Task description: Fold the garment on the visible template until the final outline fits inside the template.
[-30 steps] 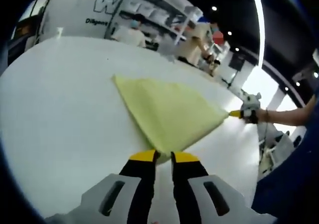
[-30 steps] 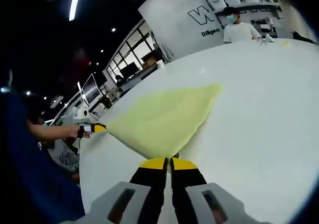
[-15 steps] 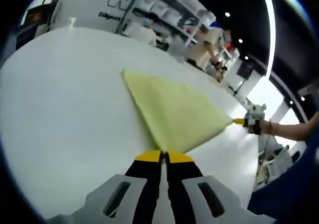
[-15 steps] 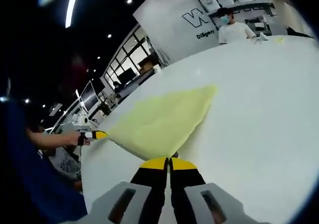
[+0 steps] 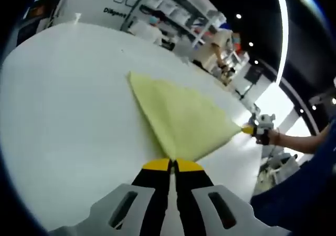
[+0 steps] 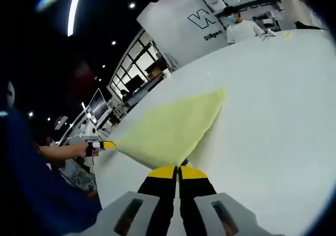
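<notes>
yellow garment (image 5: 181, 118) lies on white table (image 5: 63, 115) – thin, soft, floppy, likely light. left tool (image 5: 172, 165) pinched shut on near corner, right tool (image 6: 178, 170) shut on other corner – corners best grip.

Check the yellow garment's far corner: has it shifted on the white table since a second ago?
Cannot tell. Both views moved with the hands. The yellow garment lies spread on the white table, each claw shut on a near corner, with no clear shift against the table.
</notes>
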A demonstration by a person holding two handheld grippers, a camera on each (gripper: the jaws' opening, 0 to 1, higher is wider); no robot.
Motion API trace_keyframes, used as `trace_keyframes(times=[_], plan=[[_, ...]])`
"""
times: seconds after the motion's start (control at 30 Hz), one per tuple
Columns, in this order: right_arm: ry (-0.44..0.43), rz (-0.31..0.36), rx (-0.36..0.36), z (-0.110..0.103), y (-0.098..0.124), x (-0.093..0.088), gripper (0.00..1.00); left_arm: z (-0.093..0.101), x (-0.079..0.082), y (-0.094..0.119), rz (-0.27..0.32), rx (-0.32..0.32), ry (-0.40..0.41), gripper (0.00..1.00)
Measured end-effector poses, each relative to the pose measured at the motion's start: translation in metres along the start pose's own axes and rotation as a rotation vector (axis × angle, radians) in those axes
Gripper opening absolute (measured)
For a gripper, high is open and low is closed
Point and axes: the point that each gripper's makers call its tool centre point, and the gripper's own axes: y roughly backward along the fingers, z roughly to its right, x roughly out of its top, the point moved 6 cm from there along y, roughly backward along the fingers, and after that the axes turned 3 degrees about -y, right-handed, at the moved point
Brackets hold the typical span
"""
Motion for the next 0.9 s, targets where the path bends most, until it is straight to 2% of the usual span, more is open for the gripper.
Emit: trace_keyframes(times=[0.3,0.53,0.6,0.67,0.77,0.9], plan=[[-0.019,0.025,-0.002,-0.019,0.019,-0.024,0.00,0.014,-0.018,0.019,0.003,-0.011,-0.012,0.02],[-0.036,0.032,-0.022,-0.023,0.022,-0.033,0.00,0.010,-0.022,0.022,0.009,-0.005,-0.024,0.02],[-0.032,0.030,-0.028,-0.025,0.024,-0.034,0.00,0.006,-0.024,0.025,0.008,0.002,-0.030,0.02],[-0.024,0.031,-0.051,-0.016,0.031,-0.034,0.00,0.003,-0.026,0.031,0.000,0.001,-0.022,0.01],[-0.033,0.050,-0.086,-0.008,0.044,-0.032,0.00,-0.001,-0.030,0.039,0.001,0.037,-0.022,0.00],[0.019,0.070,-0.115,-0.011,0.053,-0.023,0.00,-0.008,-0.019,0.057,0.058,0.072,-0.012,0.00]])
